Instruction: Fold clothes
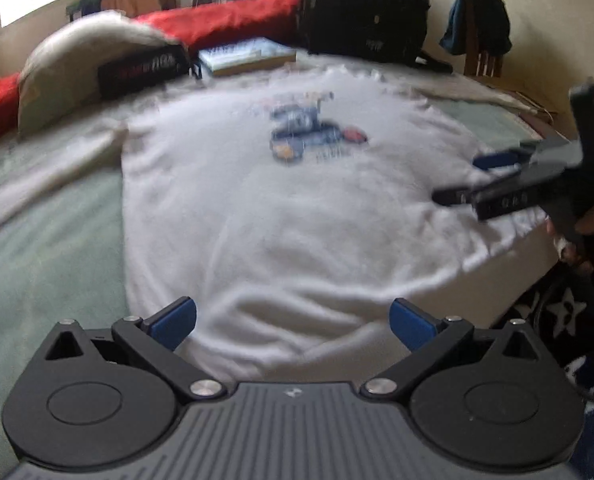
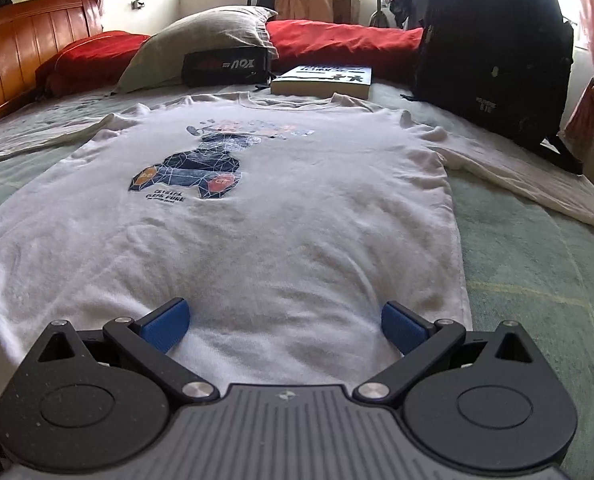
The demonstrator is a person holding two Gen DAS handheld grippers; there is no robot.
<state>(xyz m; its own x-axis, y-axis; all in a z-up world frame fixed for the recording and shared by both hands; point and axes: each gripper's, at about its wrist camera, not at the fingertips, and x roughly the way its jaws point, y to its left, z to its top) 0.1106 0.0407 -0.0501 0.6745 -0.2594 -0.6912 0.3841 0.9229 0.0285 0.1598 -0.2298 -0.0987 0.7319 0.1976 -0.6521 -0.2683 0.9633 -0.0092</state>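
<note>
A white long-sleeved T-shirt [image 2: 257,216] lies spread flat, print up, across the frame's middle on the bed [image 2: 529,280]. Left gripper [image 1: 293,320] and right gripper [image 2: 285,322] gape, holding nothing. Soft, light, limp: pinch hem corners or shoulder seams.

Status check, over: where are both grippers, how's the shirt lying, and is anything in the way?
Left gripper open, right gripper open, both at the hem, empty. Shirt flat, print up, sleeves spread. Book and backpack beyond the collar, off the shirt.

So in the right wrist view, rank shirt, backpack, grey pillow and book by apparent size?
1. white shirt
2. black backpack
3. grey pillow
4. book
The shirt lies nearest the camera, which inflates it.
</note>
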